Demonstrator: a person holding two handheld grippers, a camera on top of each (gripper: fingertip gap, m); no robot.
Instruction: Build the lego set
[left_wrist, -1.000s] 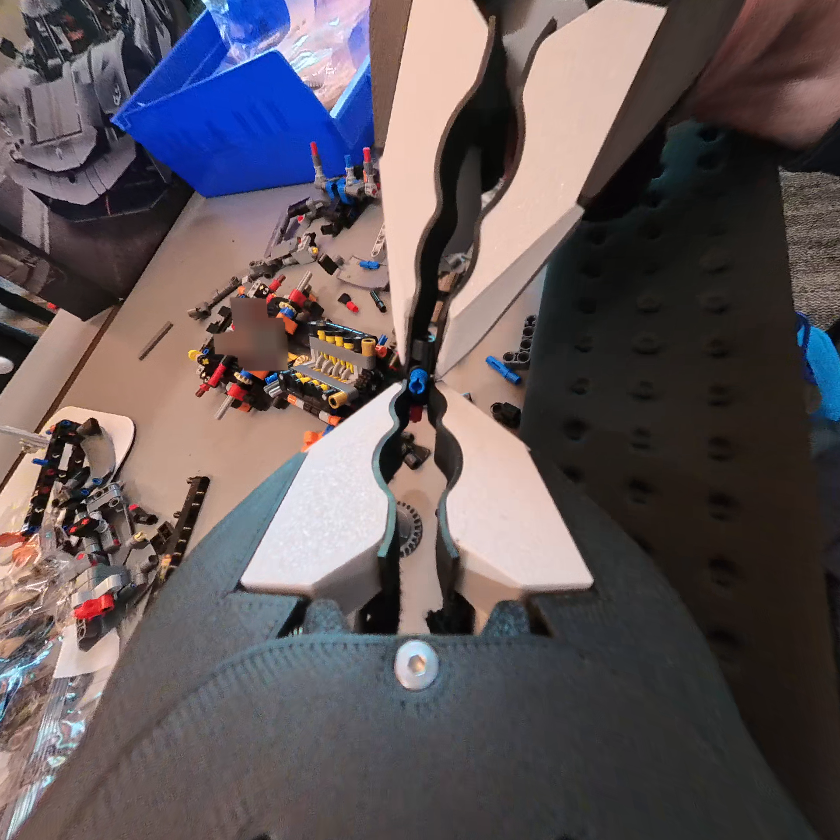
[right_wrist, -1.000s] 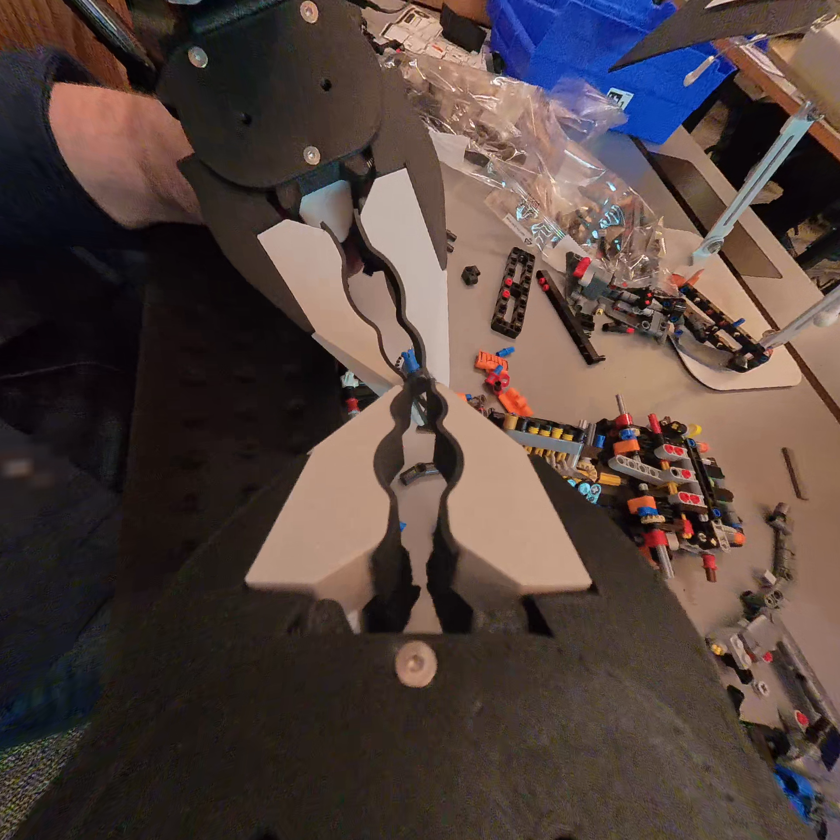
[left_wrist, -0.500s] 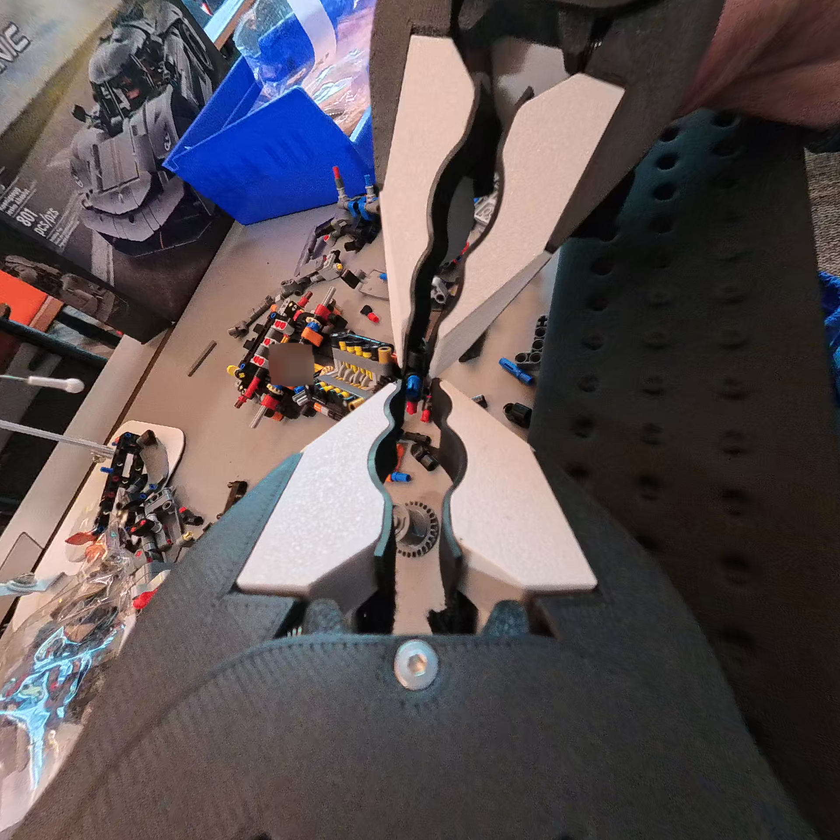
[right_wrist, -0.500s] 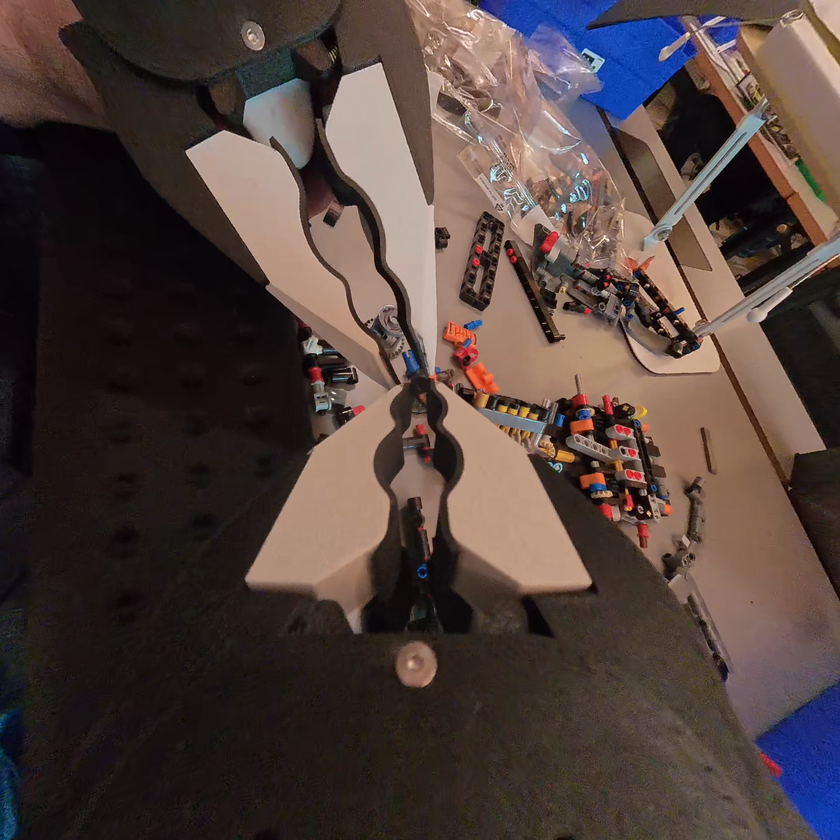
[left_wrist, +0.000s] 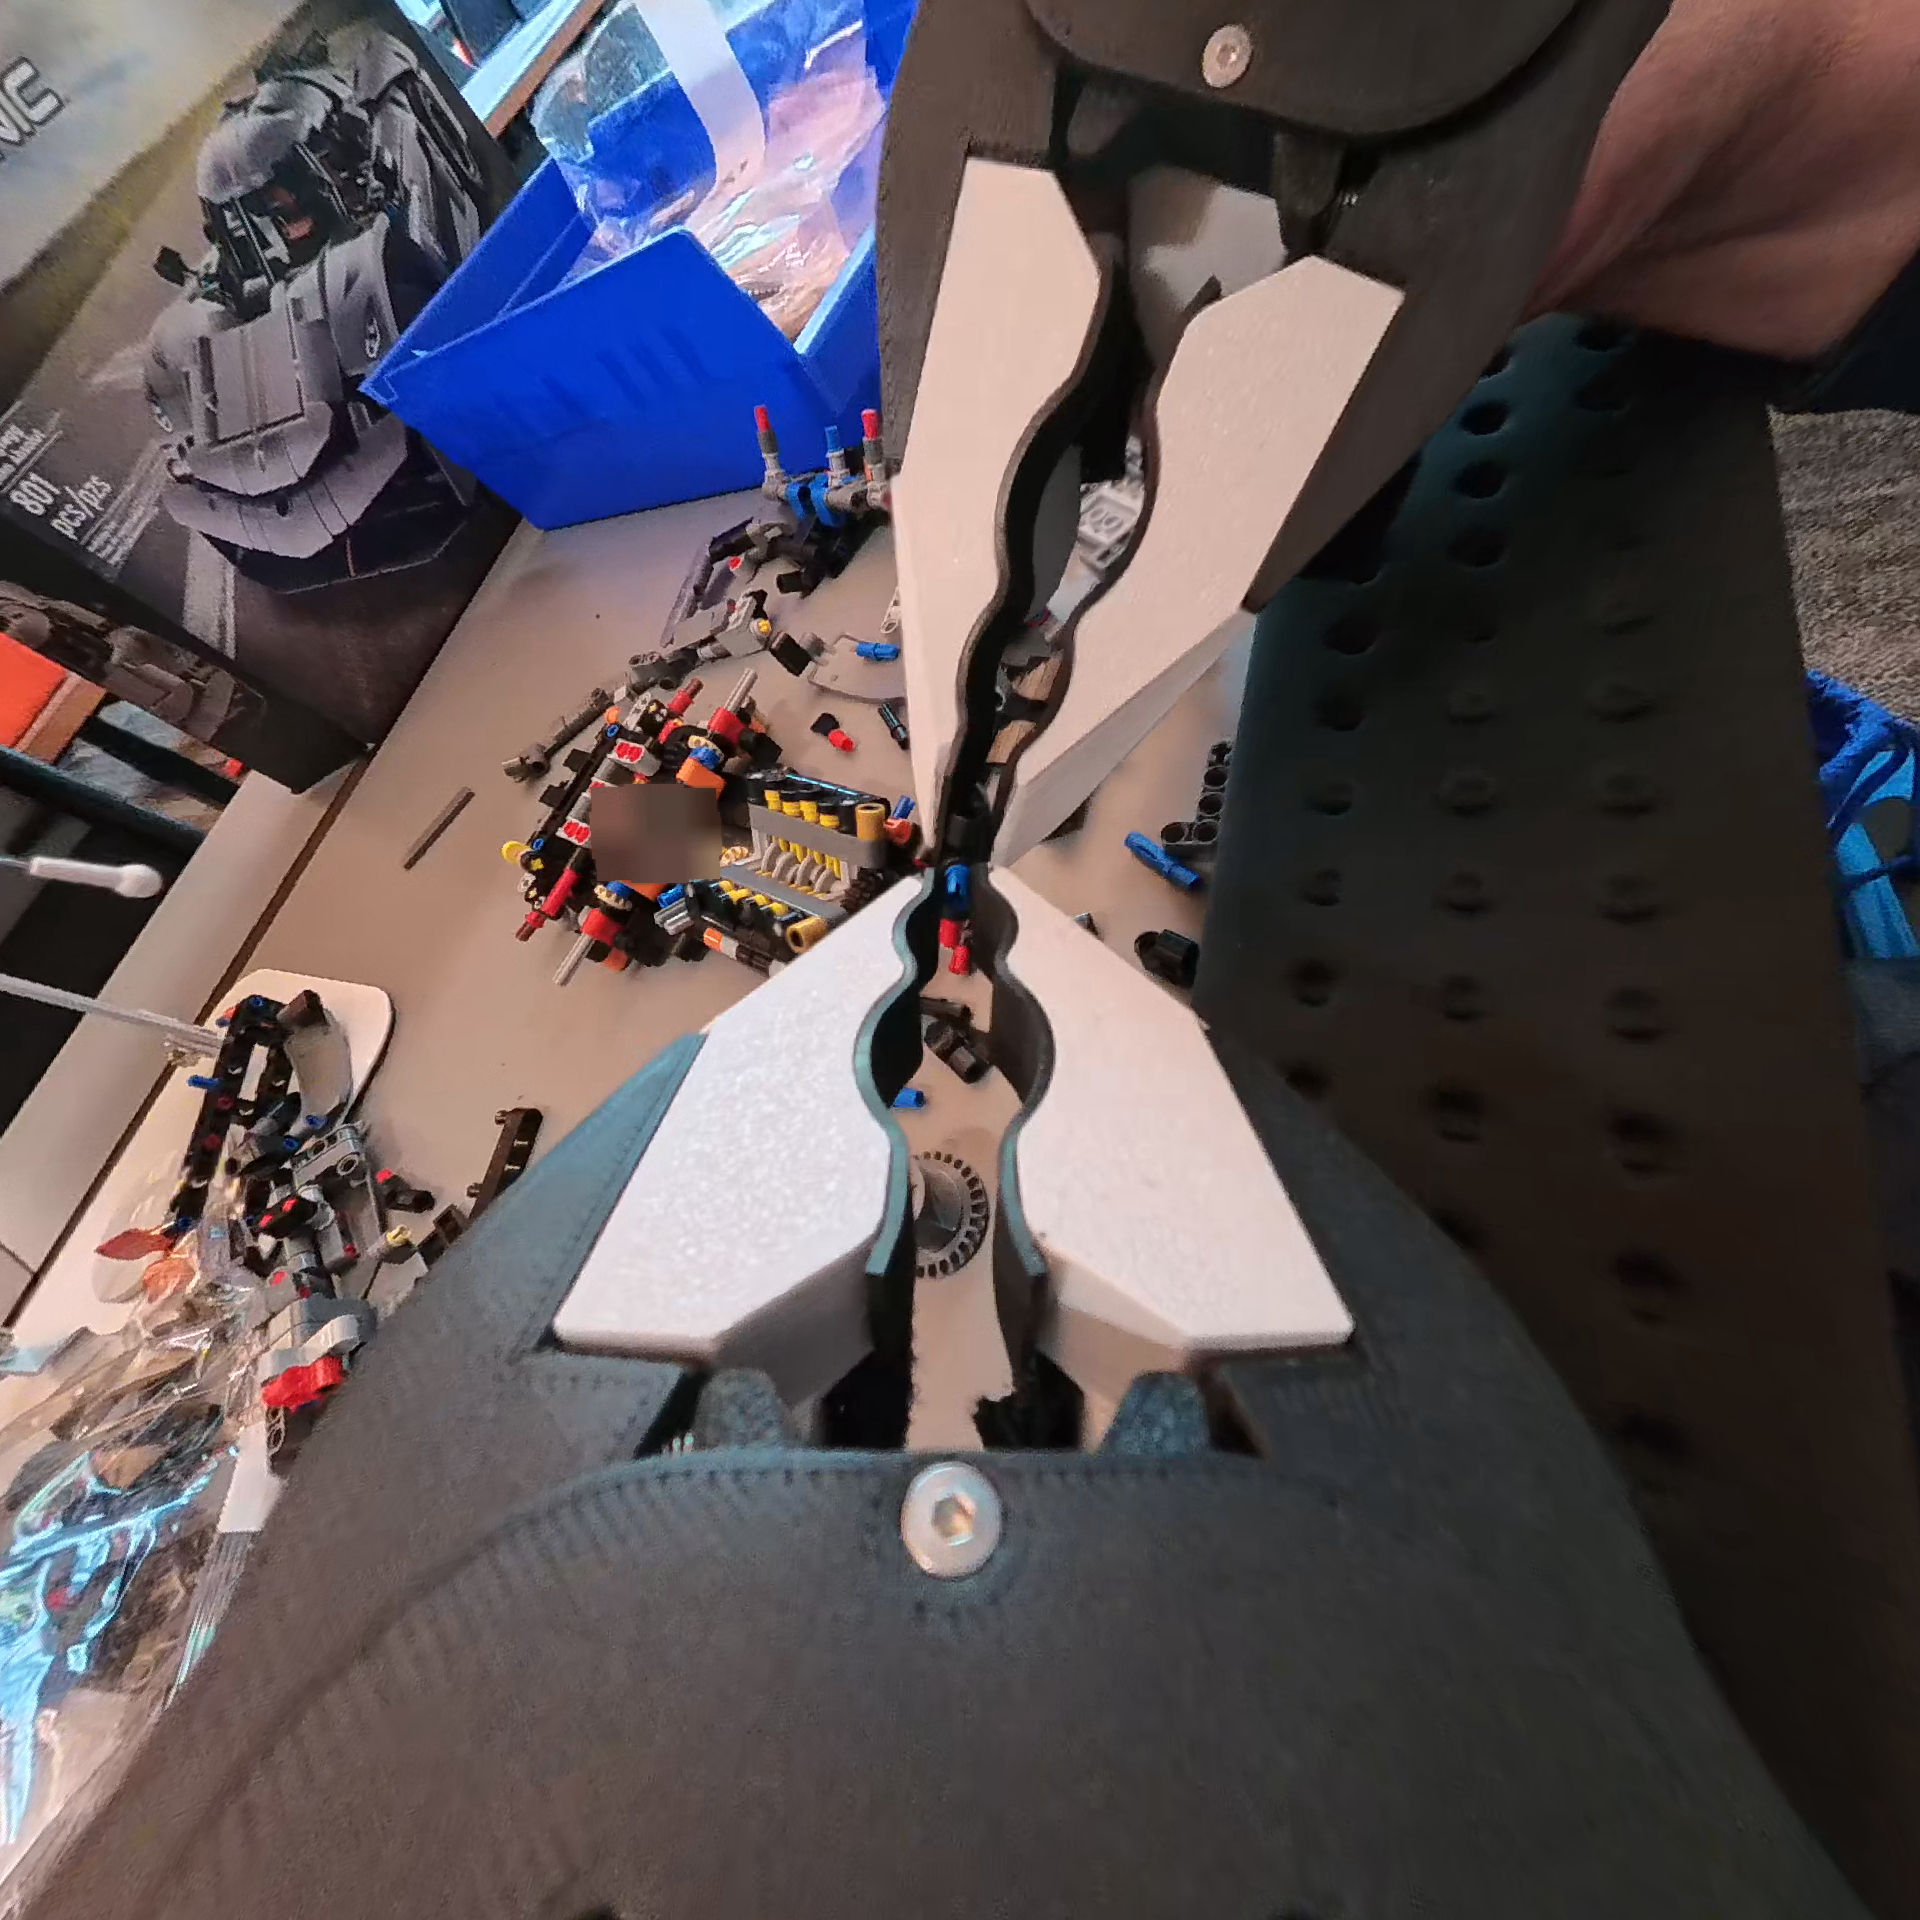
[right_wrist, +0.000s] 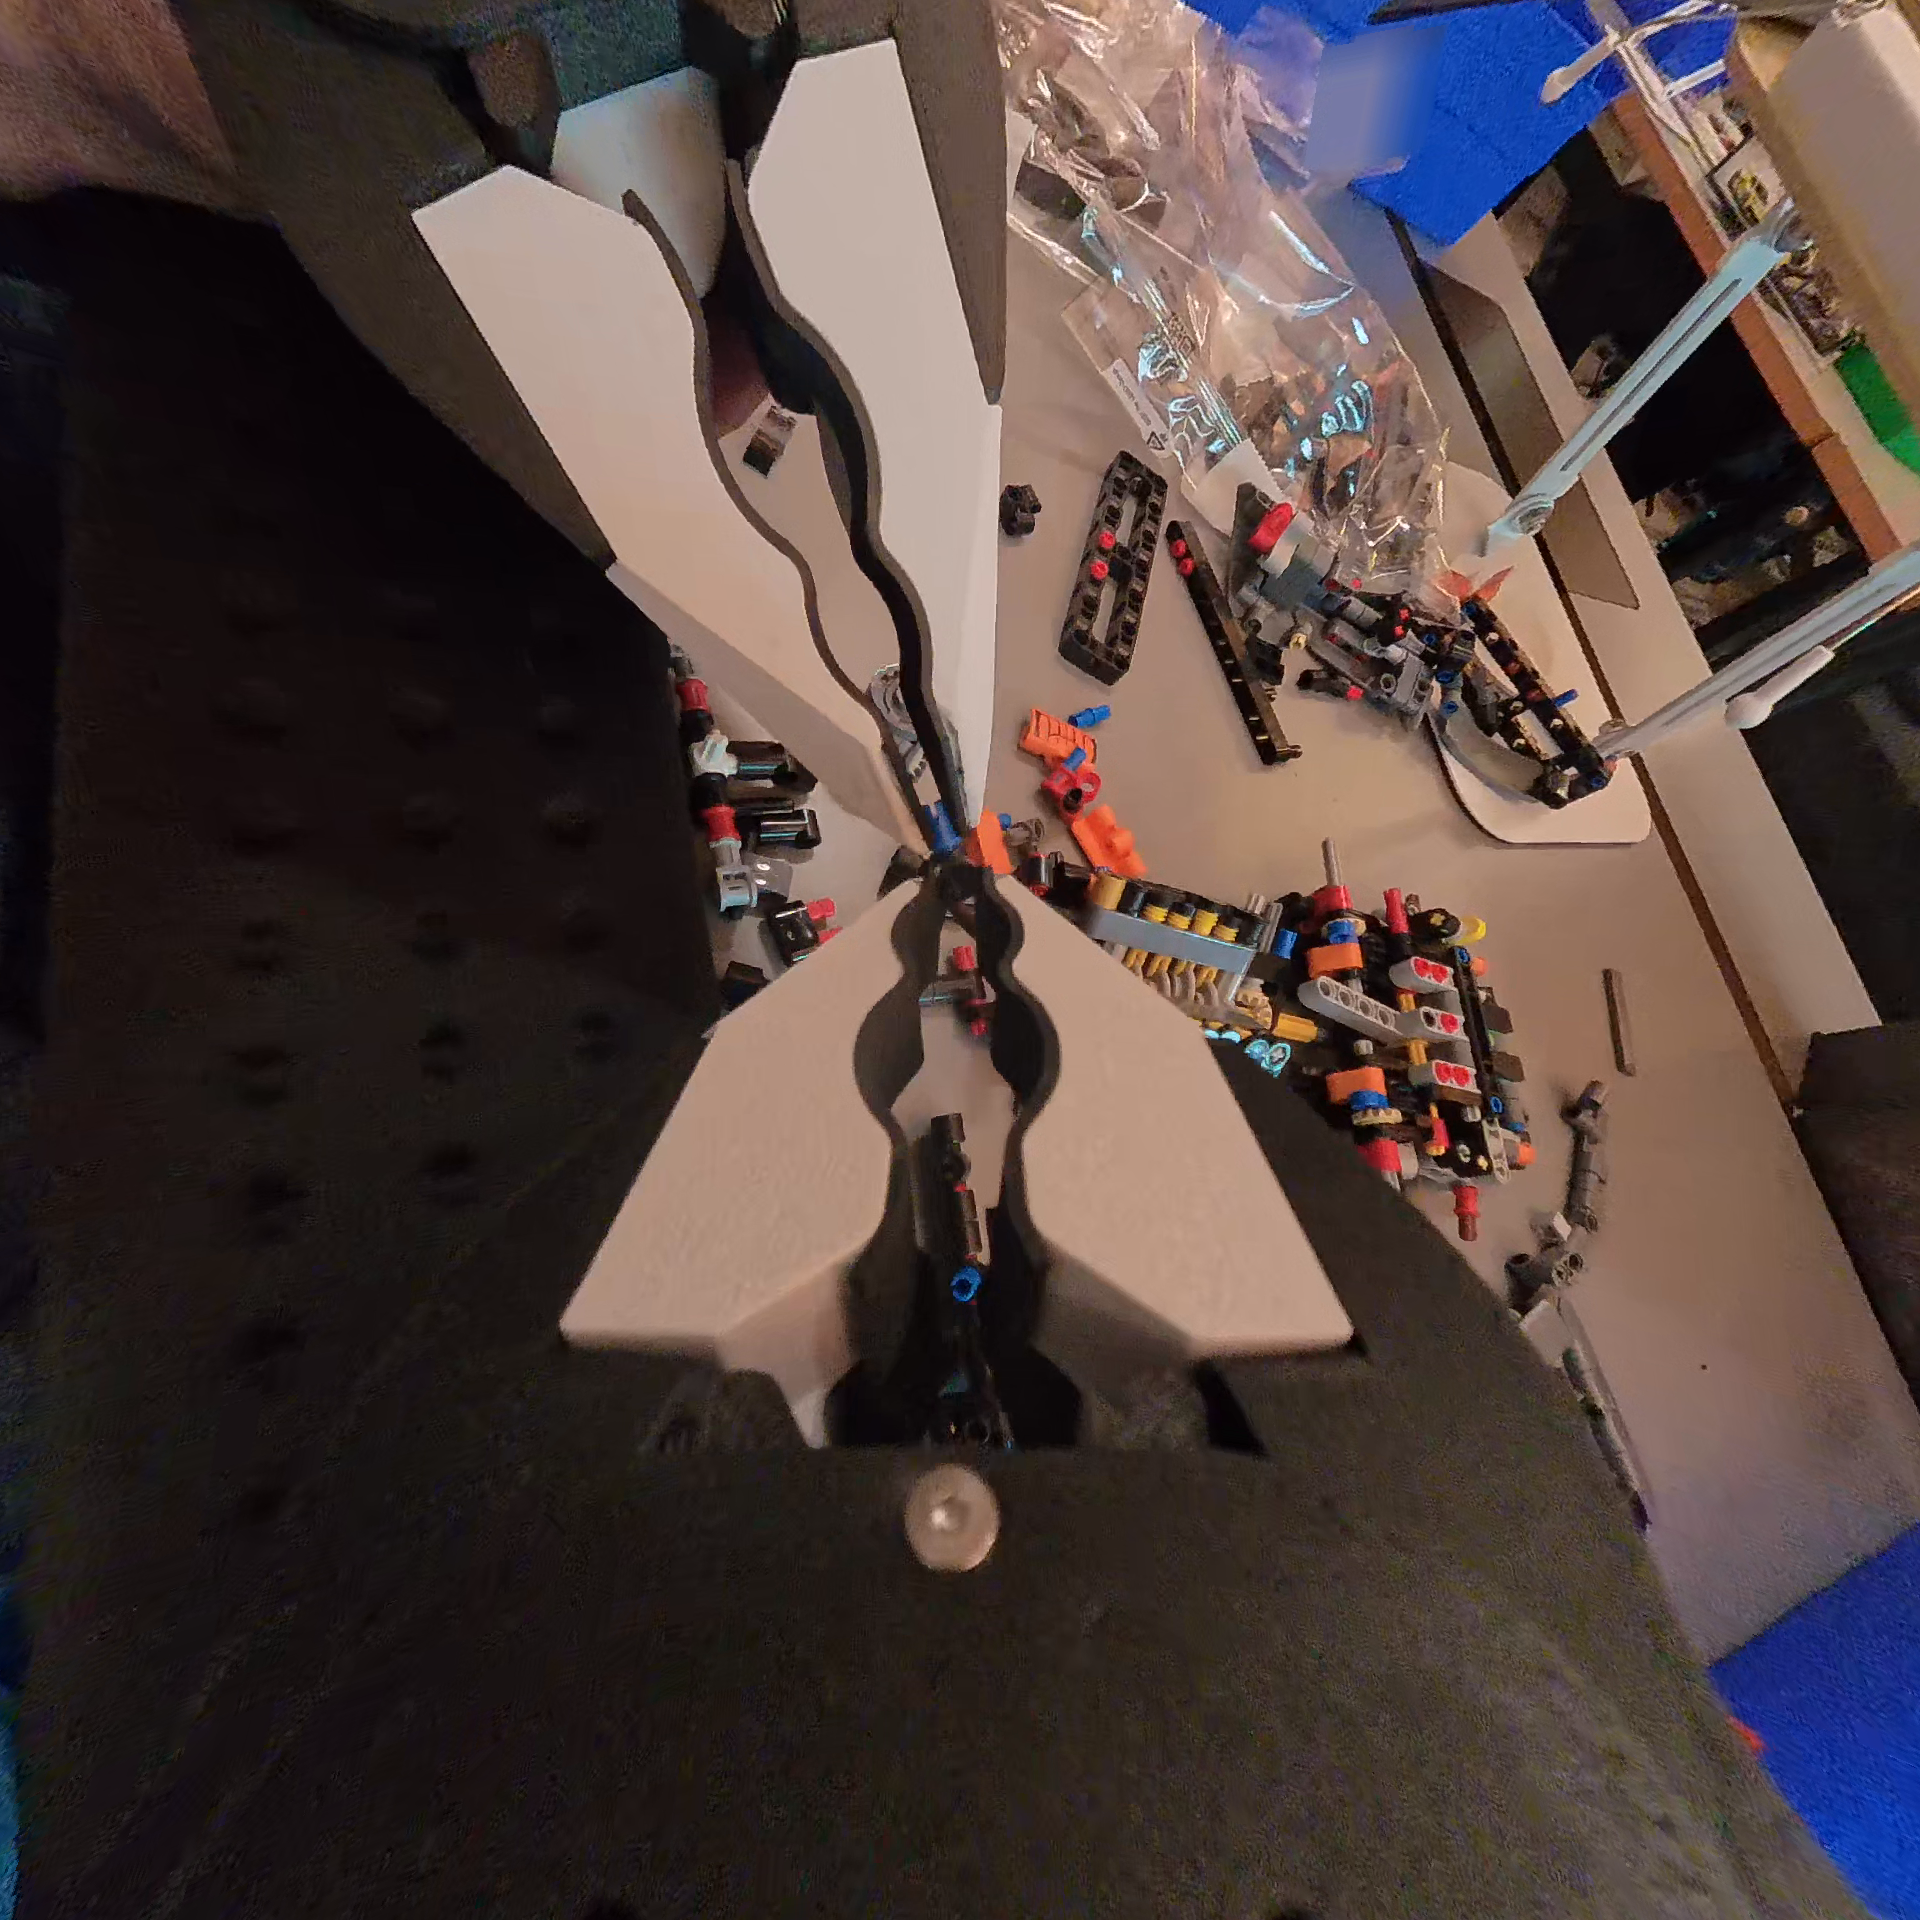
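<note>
Black gripper (left_wrist: 954, 896) bodies — 2 white wavy-edged jaws each.

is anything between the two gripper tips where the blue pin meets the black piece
Nothing visible stands between them. The left hand-held gripper pinches the blue pin, the right hand-held gripper pinches the small black piece, and the two parts meet tip to tip above the table.

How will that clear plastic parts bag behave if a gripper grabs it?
The plastic parts bag is crinkled and glossy, so probably floppy and slippery: fingers would likely pinch film only. Loose dark pieces show inside, so its weight would probably shift and sag. Neighbouring loose parts touch its edge and might get dragged.
</note>
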